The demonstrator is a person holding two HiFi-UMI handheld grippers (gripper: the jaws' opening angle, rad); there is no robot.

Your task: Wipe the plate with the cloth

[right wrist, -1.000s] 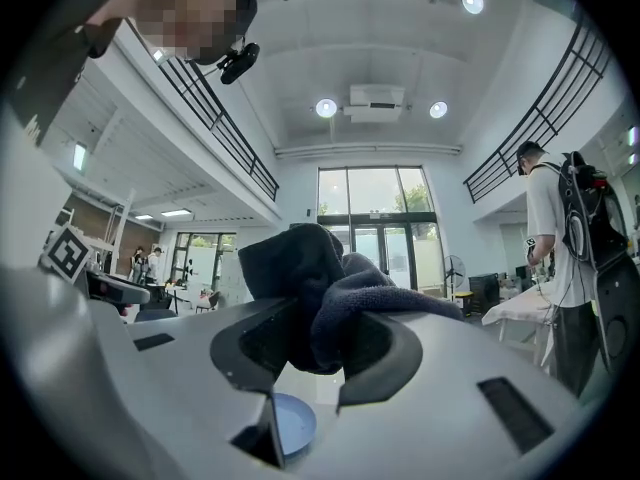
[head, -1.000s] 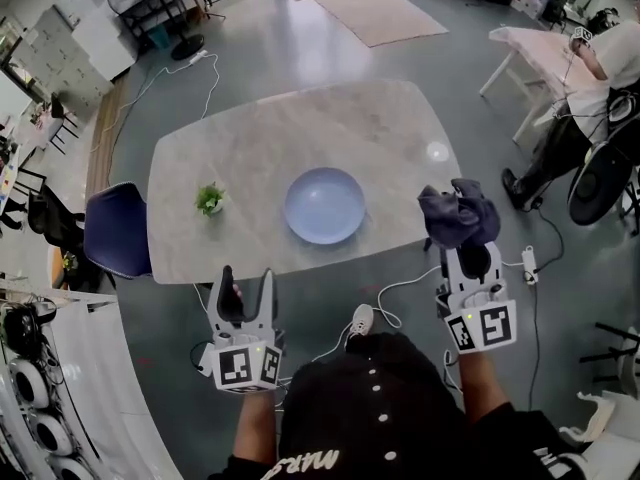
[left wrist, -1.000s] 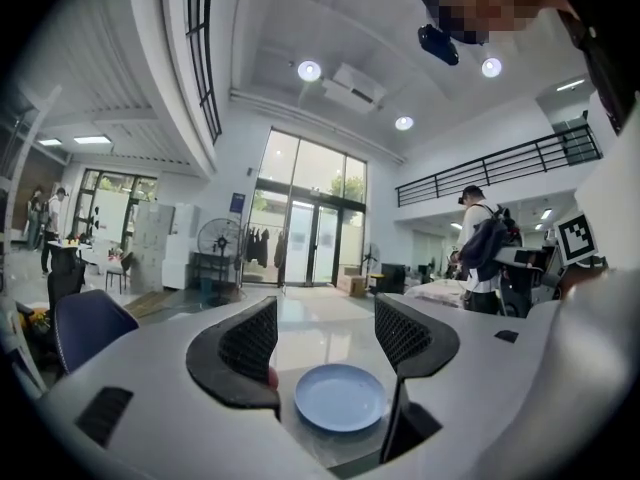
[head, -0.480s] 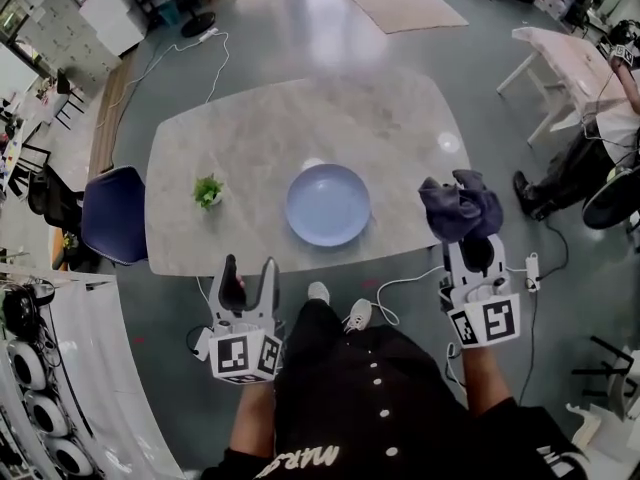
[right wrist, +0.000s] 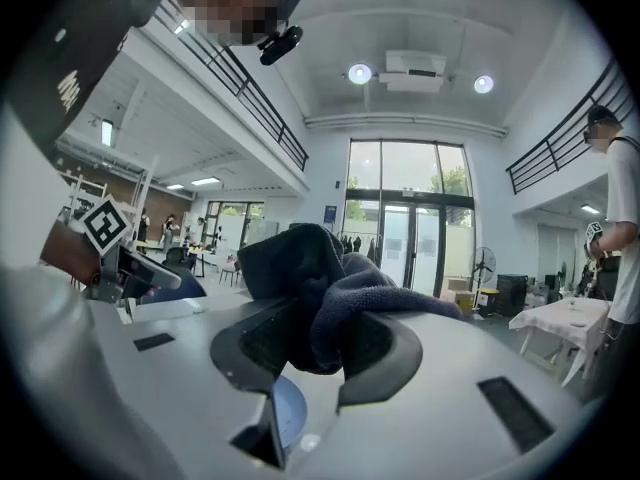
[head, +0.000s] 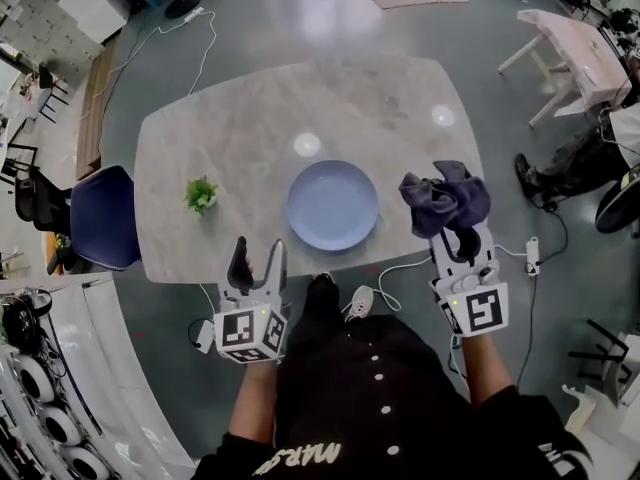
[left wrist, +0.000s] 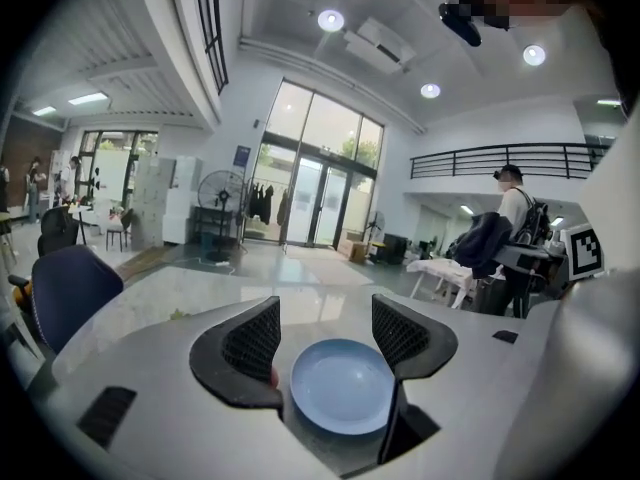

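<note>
As you stand at the near edge of the table (head: 250, 118), its pale marbled top fills the middle of the head view, with a blue chair (head: 105, 230) drawn up at its left end. On the top, close to your edge and about centred, lies the plate (head: 333, 205), light blue, round and bare. Your right gripper (head: 458, 240) hangs at the table's near right corner, right of the plate and apart from it. Its jaws are clamped on the cloth (head: 445, 200), a dark bundle that bulges up past the jaw tips. In the right gripper view the cloth (right wrist: 320, 288) fills the gap between the jaws, and a sliver of the plate (right wrist: 288, 413) shows low beneath it. Your left gripper (head: 259, 248) hovers at the near edge, left of the plate, jaws spread wide with nothing held. Its own view frames the plate (left wrist: 342, 386) between them, further ahead on the table. A small green plant (head: 201, 194) sits left of the plate, apart from it.
</note>
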